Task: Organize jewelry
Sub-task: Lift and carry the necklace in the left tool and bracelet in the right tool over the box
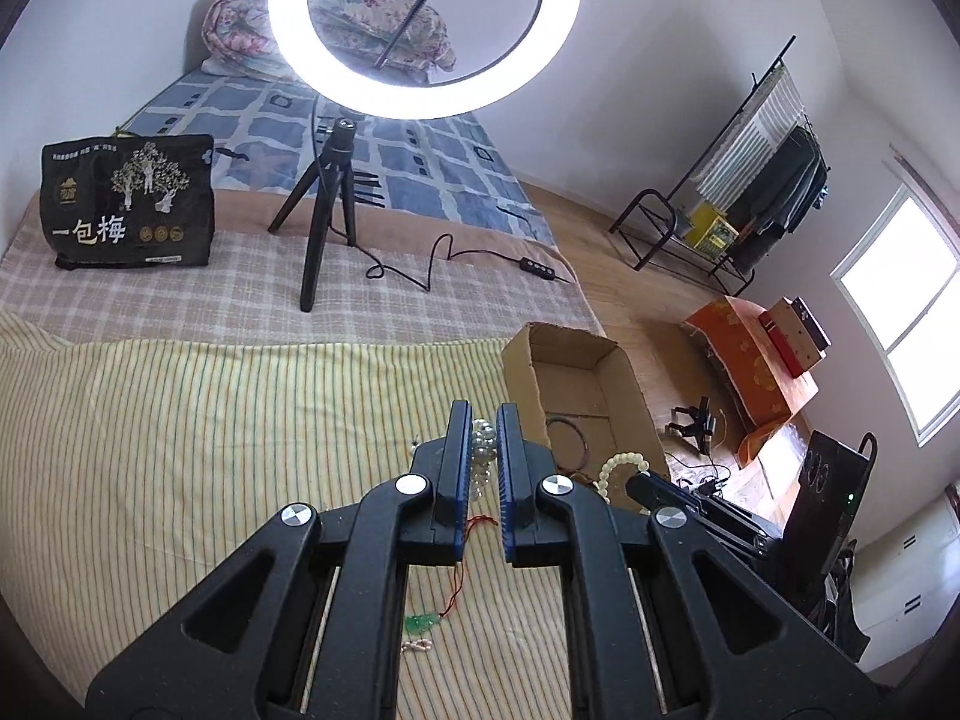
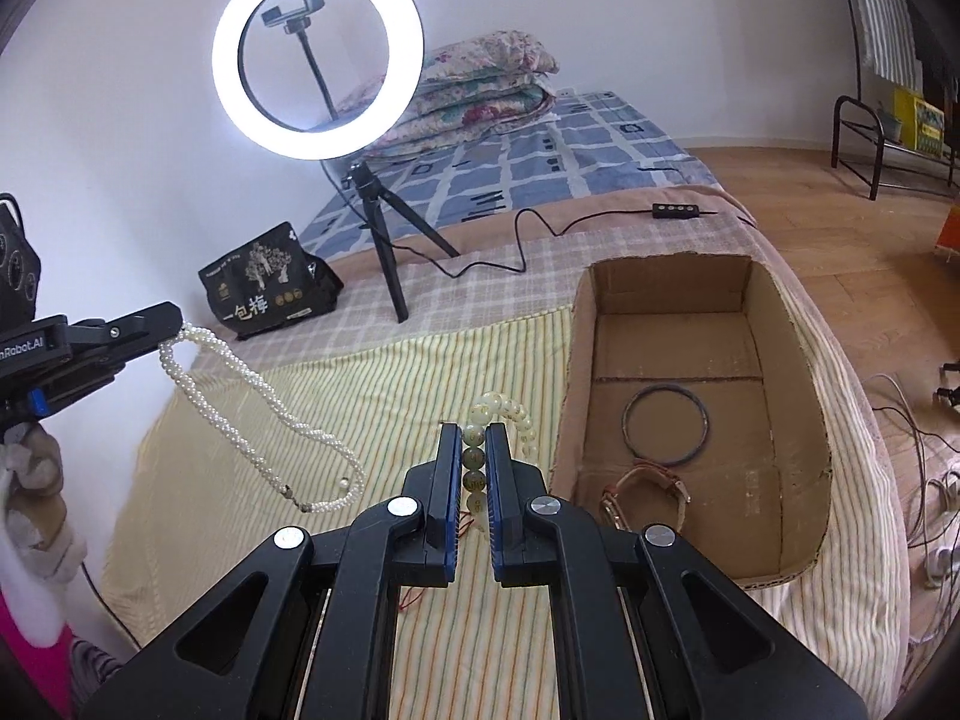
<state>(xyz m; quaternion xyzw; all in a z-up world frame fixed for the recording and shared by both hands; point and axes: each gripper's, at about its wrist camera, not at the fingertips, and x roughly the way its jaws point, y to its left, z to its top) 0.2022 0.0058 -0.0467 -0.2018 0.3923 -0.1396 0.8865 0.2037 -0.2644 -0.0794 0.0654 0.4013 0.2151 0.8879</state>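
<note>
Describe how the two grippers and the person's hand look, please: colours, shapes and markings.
Both grippers, the left gripper and the right gripper, are black, with angular linkage arms, round silver pivot caps and flat fingers lined with ribbed blue pads. The left gripper's body carries white lettering ending "nRobot.AI" in the right wrist view. The hand under it wears a light-coloured glove.

Showing: two grippers; one pearl necklace; one bead bracelet; one cardboard box, lower right, holding one bangle, one watch; one ring light, upper left.
</note>
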